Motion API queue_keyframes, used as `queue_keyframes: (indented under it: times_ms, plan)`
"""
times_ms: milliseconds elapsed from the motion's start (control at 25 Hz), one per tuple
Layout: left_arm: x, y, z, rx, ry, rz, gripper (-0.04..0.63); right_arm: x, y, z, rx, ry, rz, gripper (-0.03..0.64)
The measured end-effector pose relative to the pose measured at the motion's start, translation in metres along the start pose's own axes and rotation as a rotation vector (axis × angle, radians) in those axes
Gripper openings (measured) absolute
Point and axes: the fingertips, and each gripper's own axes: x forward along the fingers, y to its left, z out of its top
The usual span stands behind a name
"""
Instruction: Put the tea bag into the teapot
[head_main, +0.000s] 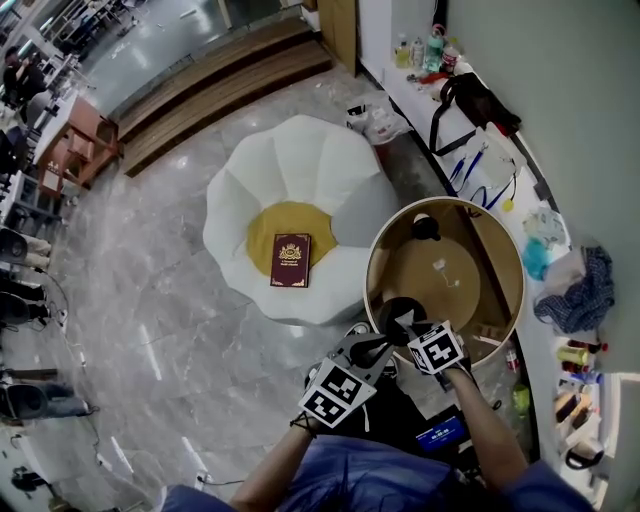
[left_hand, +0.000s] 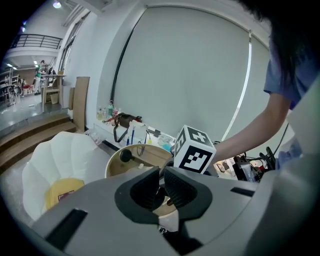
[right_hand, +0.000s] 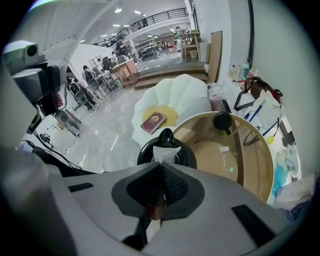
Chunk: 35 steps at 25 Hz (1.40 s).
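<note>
Fingers (right_hand: 176, 185) of the right gripper (right_hand: 161, 166) are clenched on the tea bag (right_hand: 165, 151), poised over the black teapot (right_hand: 189, 156), I'd guess for a straight drop. The left gripper (left_hand: 162, 172) is closed, empty. A lid (right_hand: 222, 120) sits at 1 o'clock; nothing blocks the mouth.

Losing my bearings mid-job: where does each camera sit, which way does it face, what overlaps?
Head view: on the person's head, steeply down at the glass table; both forearms, left gripper, right gripper show.
Left gripper view: on that gripper, along its jaws toward the table; the other's cube and arm show.
Right gripper view: on that gripper, down past the tea bag onto the teapot.
All share the table and white chair.
</note>
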Motion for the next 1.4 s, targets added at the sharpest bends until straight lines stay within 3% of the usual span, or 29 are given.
queue_keyframes:
  times_ms: [560, 880, 1200, 1400]
  plan:
    - [0.010, 0.012, -0.011, -0.050, 0.009, 0.002, 0.035, 0.033, 0.003, -0.004, -0.007, 0.089, 0.035, 0.018]
    - [0.007, 0.022, -0.014, -0.073, 0.007, 0.014, 0.035, 0.043, 0.005, 0.004, -0.051, 0.108, 0.002, 0.018]
    - [0.001, 0.031, -0.014, -0.074, 0.001, 0.024, 0.035, 0.048, 0.003, 0.003, -0.268, 0.160, -0.108, 0.018]
    - [-0.003, 0.038, -0.019, -0.088, 0.005, 0.041, 0.035, 0.052, 0.003, 0.004, -0.345, 0.205, -0.120, 0.018]
